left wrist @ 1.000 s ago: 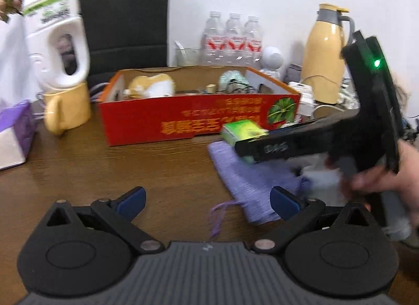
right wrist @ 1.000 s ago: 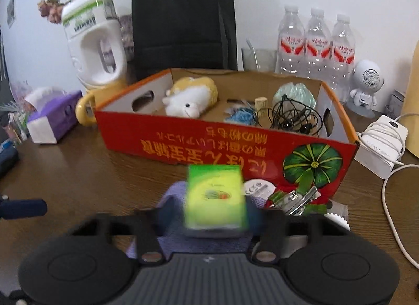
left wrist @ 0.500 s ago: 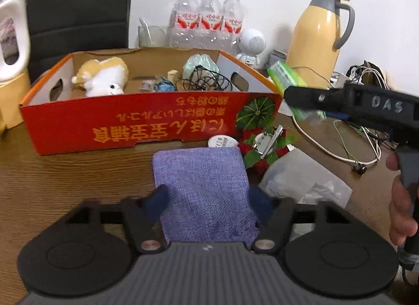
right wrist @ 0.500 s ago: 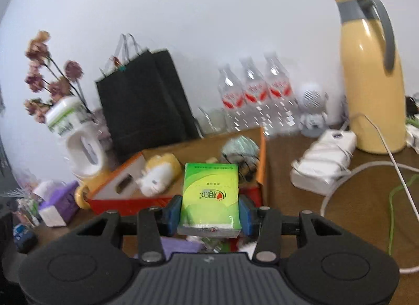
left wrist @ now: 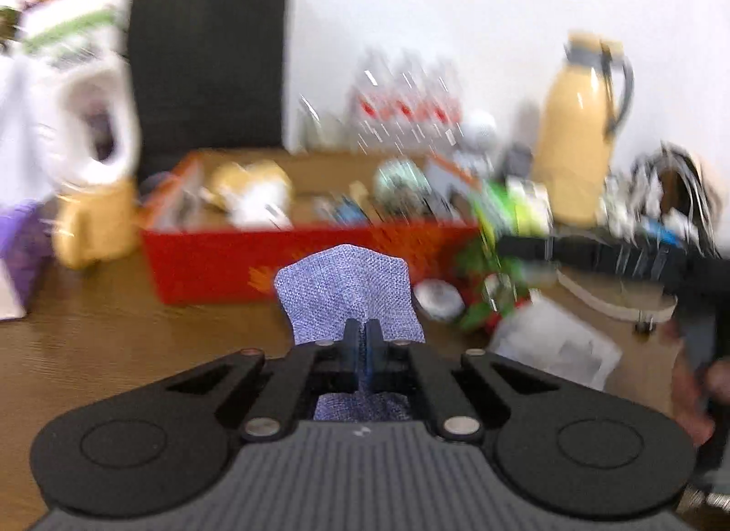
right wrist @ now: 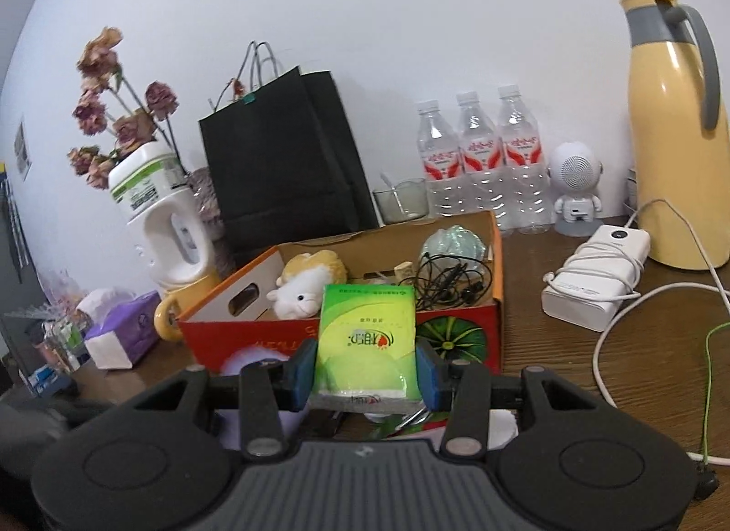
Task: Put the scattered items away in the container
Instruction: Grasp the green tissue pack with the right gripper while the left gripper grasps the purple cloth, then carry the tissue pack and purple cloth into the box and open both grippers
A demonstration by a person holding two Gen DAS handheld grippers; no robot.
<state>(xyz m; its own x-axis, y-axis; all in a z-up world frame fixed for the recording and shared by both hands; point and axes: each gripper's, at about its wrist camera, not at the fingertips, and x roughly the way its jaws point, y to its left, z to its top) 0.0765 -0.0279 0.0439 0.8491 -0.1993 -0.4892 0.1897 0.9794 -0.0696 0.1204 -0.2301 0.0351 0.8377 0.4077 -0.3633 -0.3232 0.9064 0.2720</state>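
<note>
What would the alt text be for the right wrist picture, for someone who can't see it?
Black tongs grip a green tissue pack, held up in front of a red cardboard box on a wooden table. Inside the box are a plush toy and tangled earphones; behind it stand a black bag and three bottles.

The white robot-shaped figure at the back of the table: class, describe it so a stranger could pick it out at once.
Start at the tall yellow thermos jug on the right. Left of it, beside three water bottles, stands the small white figure. Only it has a round head with a dotted grille.
</note>
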